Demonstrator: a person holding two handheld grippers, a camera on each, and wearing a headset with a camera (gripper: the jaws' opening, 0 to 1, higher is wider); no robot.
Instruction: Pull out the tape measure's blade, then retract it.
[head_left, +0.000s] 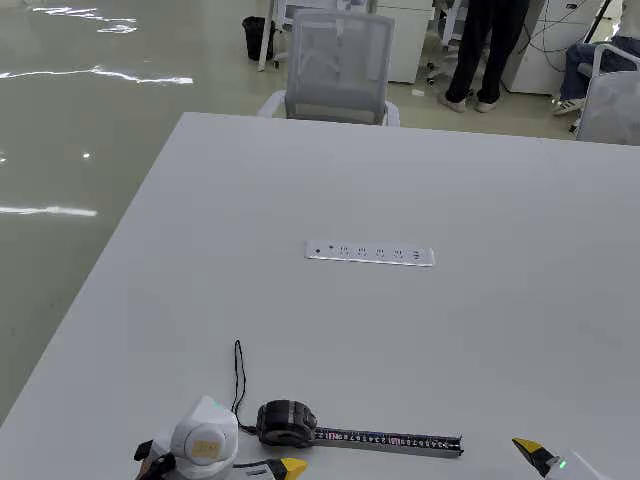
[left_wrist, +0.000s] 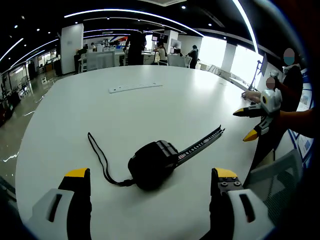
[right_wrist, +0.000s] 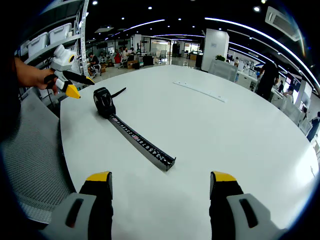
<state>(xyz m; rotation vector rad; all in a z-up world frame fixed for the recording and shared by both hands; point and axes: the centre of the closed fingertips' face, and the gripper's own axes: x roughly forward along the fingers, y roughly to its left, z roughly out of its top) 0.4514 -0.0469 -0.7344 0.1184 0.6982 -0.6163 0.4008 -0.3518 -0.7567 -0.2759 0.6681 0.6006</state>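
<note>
A black tape measure (head_left: 287, 423) lies near the front edge of the white table (head_left: 400, 180), its black wrist cord (head_left: 239, 375) trailing away from me. Its blade (head_left: 395, 440) is drawn out to the right and lies flat on the table. My left gripper (head_left: 220, 463) hovers just left of the case, open and holding nothing. In the left gripper view the case (left_wrist: 152, 164) sits just ahead of the spread jaws of the left gripper (left_wrist: 151, 175). My right gripper (right_wrist: 161, 177) is open, a short way back from the blade's tip (right_wrist: 167, 162).
A white power strip (head_left: 369, 254) is set into the table's middle. A grey mesh chair (head_left: 338, 68) stands at the far edge, and a person (head_left: 490, 50) stands beyond it. Shiny floor runs along the table's left side.
</note>
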